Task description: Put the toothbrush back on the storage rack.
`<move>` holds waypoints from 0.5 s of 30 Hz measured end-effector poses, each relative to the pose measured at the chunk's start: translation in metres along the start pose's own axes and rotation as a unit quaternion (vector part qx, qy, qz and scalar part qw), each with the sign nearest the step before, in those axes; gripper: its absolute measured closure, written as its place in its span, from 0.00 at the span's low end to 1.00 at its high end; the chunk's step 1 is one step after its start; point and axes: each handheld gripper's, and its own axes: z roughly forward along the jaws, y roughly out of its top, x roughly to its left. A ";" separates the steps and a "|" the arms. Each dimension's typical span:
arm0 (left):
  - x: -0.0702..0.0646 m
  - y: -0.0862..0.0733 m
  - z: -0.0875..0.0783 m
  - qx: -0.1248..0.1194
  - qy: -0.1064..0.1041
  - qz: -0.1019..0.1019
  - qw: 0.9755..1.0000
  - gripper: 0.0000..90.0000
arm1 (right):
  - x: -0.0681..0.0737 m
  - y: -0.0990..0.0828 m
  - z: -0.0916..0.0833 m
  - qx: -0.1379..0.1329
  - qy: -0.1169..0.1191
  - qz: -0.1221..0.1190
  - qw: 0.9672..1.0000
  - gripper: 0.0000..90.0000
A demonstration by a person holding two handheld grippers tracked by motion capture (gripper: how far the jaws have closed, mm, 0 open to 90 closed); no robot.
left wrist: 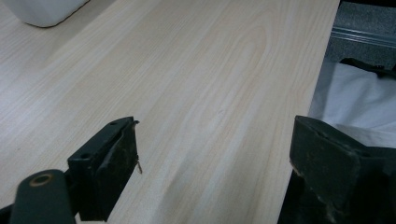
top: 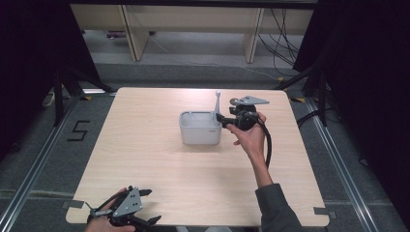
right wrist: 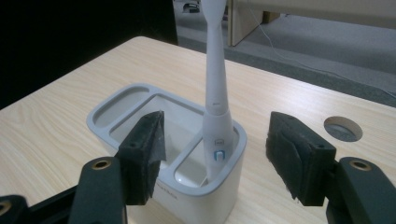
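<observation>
White electric toothbrush (right wrist: 216,116) standing upright in the end compartment of a grey-white holder (right wrist: 140,95), head cut off at the top of the right gripper view, lower end hidden inside the compartment; blue button low on the handle. Holder near mid-table (top: 145,159). Right gripper (right wrist: 212,156) just beside it, jaws apart, clear of the handle. Left gripper (left wrist: 212,158) at the near table edge, jaws wide, holding nothing.

Pale wood-grain surface (right wrist: 56,126), smooth and matt. Glossy white plastic toothbrush (right wrist: 216,107); satin grey-white plastic holder (right wrist: 116,105), smooth. Matt black claw pads (right wrist: 299,158), rough and worn at the edges. White cloth (left wrist: 359,102), softly creased, at 3 o'clock.
</observation>
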 end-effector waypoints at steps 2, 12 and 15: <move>0.001 0.000 -0.001 0.003 -0.006 0.001 1.000 0.16 | -0.001 0.000 0.000 0.001 -0.001 -0.007 1.000 0.41; 0.000 0.000 0.000 0.002 0.000 0.000 1.000 0.16 | 0.001 -0.010 -0.012 -0.009 0.004 -0.015 1.000 0.40; 0.001 0.001 -0.001 0.010 -0.003 0.008 1.000 0.16 | 0.004 -0.014 -0.015 0.000 0.004 -0.011 1.000 0.40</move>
